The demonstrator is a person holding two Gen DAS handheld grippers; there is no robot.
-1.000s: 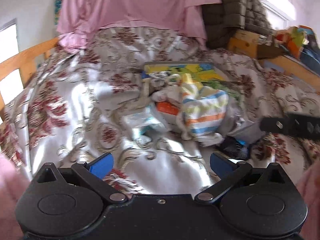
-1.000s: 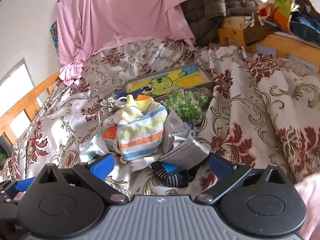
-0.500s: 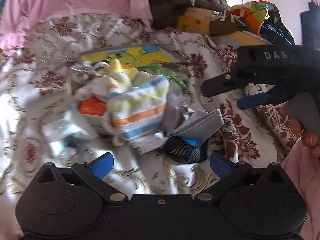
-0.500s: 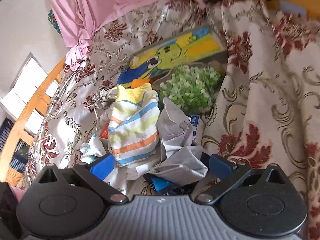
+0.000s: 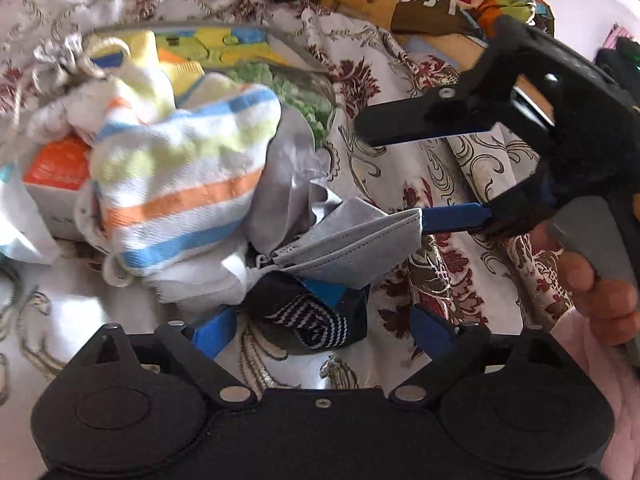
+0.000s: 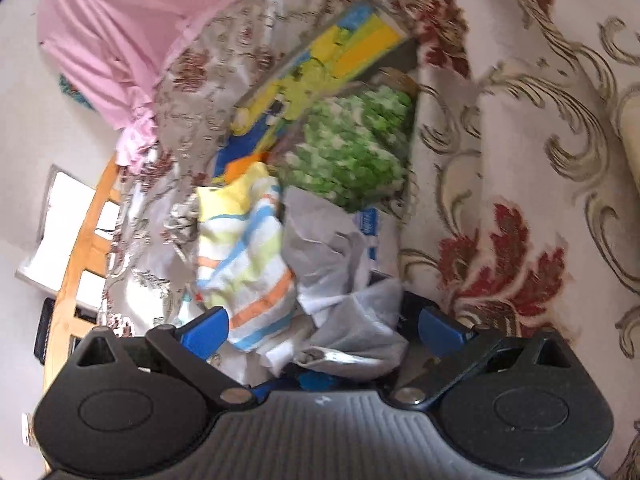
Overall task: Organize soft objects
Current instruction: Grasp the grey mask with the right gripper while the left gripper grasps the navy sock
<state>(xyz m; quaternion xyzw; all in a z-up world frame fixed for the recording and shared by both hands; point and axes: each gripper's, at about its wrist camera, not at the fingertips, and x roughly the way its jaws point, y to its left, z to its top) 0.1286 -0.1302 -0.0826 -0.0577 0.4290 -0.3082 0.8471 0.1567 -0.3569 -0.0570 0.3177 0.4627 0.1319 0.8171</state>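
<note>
- Right gripper (image 6: 322,330) — jaws wide, straddling grey cloth (image 6: 352,340); lower finger touching its edge.
- Left gripper (image 5: 320,330) — jaws wide, holding nothing; dark striped sock (image 5: 316,316) between the fingers.
- Striped cloth (image 5: 180,184) ahead-left.
- Floral bedspread (image 5: 460,276) bare to the right.

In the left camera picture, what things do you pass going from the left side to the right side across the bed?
Orange-topped white box → striped white, blue, orange and green cloth → folded grey fabric piece → black right hand-held gripper with blue fingers, open → the person's hand holding it.
</note>
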